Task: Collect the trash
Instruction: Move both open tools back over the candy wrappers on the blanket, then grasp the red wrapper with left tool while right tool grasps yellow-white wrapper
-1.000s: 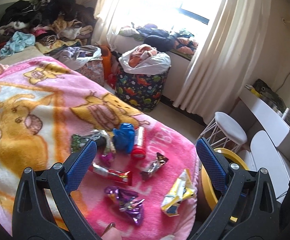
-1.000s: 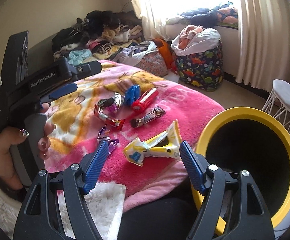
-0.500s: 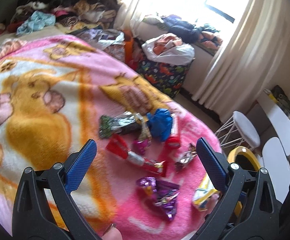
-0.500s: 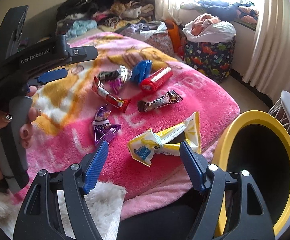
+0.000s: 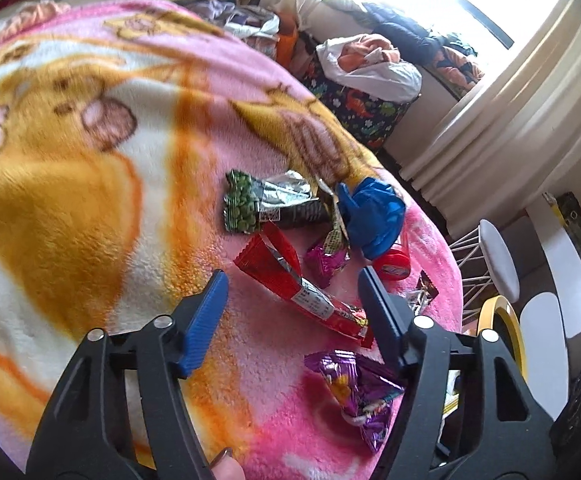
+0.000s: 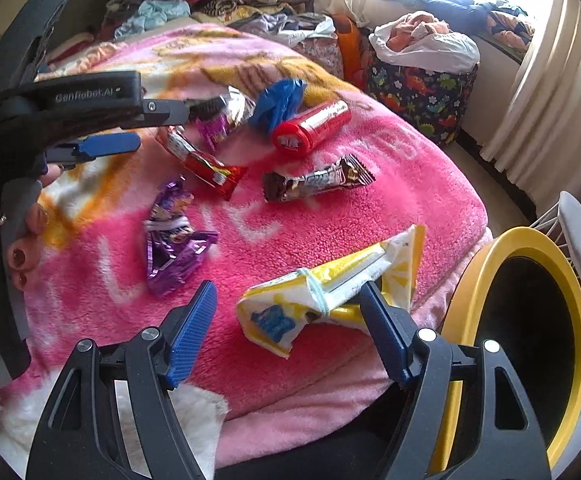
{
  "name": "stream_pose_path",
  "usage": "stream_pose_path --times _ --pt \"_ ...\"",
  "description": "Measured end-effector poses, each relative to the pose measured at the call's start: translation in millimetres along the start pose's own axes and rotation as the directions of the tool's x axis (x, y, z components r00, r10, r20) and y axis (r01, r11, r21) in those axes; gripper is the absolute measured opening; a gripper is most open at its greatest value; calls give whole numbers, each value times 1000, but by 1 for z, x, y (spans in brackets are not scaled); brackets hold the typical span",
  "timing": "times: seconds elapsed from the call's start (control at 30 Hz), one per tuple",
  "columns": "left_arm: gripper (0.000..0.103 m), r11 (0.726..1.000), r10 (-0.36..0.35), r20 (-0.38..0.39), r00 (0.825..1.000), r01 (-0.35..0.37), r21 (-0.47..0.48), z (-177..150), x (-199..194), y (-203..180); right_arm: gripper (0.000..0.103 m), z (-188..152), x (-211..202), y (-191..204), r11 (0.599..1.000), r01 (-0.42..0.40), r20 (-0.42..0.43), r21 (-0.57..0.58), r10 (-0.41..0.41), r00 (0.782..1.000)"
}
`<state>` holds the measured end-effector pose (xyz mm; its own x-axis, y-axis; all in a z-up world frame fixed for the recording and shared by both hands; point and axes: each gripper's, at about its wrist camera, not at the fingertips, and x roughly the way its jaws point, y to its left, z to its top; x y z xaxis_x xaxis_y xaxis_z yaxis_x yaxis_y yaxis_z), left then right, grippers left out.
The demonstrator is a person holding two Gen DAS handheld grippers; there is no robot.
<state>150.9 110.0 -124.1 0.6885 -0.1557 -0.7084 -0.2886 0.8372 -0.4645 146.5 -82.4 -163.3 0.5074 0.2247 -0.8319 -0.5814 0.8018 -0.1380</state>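
Red wrapper [image 5: 304,294] between closing left gripper [image 5: 292,300] jaws, untouched, near end hidden; right gripper [image 6: 286,312] spread around yellow wrapper [image 6: 330,284].

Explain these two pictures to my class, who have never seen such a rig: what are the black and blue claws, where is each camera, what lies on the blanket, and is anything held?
No robot here: a person holds a hand-operated claw in each hand, each with a camera looking along its fingers. One view looks out from the left claw, whose jaws have just been closing, with a red wrapper between them, not yet gripped. The other looks out from the right claw, open around a yellow and white packet. On the pink blanket also lie a purple wrapper, a brown bar wrapper, a red tube and a blue bag. A yellow-rimmed bin stands beside it. Nothing is held yet.
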Motion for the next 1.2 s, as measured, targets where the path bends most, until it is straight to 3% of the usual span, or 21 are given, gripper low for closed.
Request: stream_pose_path --times 0.2,0.37,0.47,0.5,0.77,1.2 --pt "48 1000 -4 -25 1000 3 -30 2 16 4 57 2 15 -5 999 29 0 -19 -29 1000" --pt "25 999 26 -33 999 -27 -26 3 22 8 52 2 10 -11 1000 0 33 -1 0 999" --pt "16 999 34 -30 999 -35 -30 2 20 13 47 3 0 -19 997 -50 74 53 46 996" --pt "16 999 31 -28 999 -32 -33 2 18 14 41 4 -5 -21 995 -74 92 72 67 993" --pt "12 1000 13 24 1000 -13 -21 4 -6 12 38 9 -35 -35 954 -244 205 172 207 957" --pt "12 999 -12 132 991 6 45 24 -46 -16 38 15 -78 -25 947 -287 295 141 237 926"
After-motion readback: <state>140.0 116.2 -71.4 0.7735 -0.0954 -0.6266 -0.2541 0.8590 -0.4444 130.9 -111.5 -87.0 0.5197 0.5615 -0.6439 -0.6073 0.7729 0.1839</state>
